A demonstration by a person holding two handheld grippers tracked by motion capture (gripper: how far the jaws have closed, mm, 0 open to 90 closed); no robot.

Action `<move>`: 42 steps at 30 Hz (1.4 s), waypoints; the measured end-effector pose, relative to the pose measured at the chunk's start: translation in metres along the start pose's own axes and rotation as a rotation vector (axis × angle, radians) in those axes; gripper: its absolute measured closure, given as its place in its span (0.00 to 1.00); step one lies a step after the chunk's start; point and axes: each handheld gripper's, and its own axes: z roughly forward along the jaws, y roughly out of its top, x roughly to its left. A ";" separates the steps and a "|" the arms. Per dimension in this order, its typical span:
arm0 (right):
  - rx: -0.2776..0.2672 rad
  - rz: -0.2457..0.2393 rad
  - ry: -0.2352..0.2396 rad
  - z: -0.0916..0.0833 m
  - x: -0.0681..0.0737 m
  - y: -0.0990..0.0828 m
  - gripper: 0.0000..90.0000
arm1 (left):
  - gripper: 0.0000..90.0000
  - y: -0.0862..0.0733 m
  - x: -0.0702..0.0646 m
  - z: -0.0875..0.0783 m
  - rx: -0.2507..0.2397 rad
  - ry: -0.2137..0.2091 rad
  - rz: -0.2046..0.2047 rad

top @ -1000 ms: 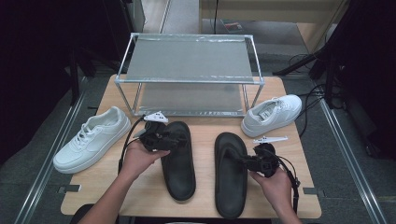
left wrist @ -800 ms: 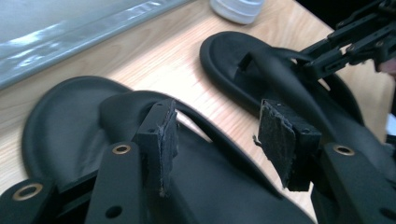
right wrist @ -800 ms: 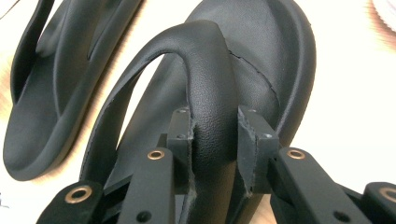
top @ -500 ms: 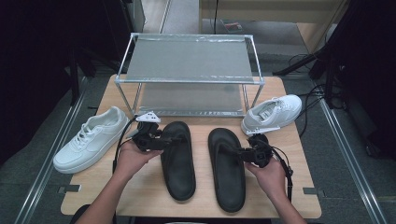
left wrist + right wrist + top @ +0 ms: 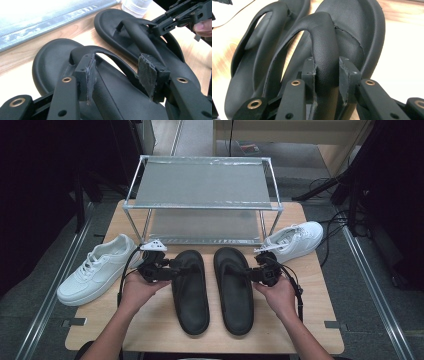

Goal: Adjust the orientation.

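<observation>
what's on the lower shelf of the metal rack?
Nothing visible on the lower shelf of the metal rack: the front strip is a bare grey panel. The top shelf covers its rear part from above, so anything back there can't be ruled out.

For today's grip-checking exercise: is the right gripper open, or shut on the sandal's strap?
Shut: the right gripper has both pads pressed against the strap of the right sandal.
</observation>
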 end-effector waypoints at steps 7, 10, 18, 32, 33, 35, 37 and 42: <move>0.018 -0.015 0.009 0.014 0.006 0.011 0.78 | 0.59 -0.002 0.000 0.000 0.009 0.002 0.002; 0.026 -0.029 0.007 0.020 0.006 0.014 0.78 | 0.59 -0.003 0.001 0.000 0.010 -0.002 0.001; 0.031 -0.016 0.006 0.029 0.005 0.019 0.78 | 0.66 -0.006 0.003 -0.004 -0.002 -0.022 0.003; -0.006 -0.097 0.031 0.028 0.007 0.013 0.57 | 0.93 -0.005 0.010 -0.004 0.057 -0.065 -0.028; -0.012 -0.102 0.028 0.025 0.008 0.012 0.57 | 0.93 -0.005 0.012 -0.005 0.060 -0.050 -0.028; -0.036 -0.114 0.048 0.016 0.010 0.011 0.60 | 0.94 -0.008 0.016 -0.008 0.069 -0.027 -0.027; -0.051 -0.125 0.061 0.008 0.012 0.009 0.63 | 0.95 -0.013 0.023 -0.011 0.078 -0.002 -0.029; -0.052 -0.158 0.092 -0.007 0.015 -0.004 0.93 | 0.96 -0.022 0.036 -0.012 0.108 0.032 -0.054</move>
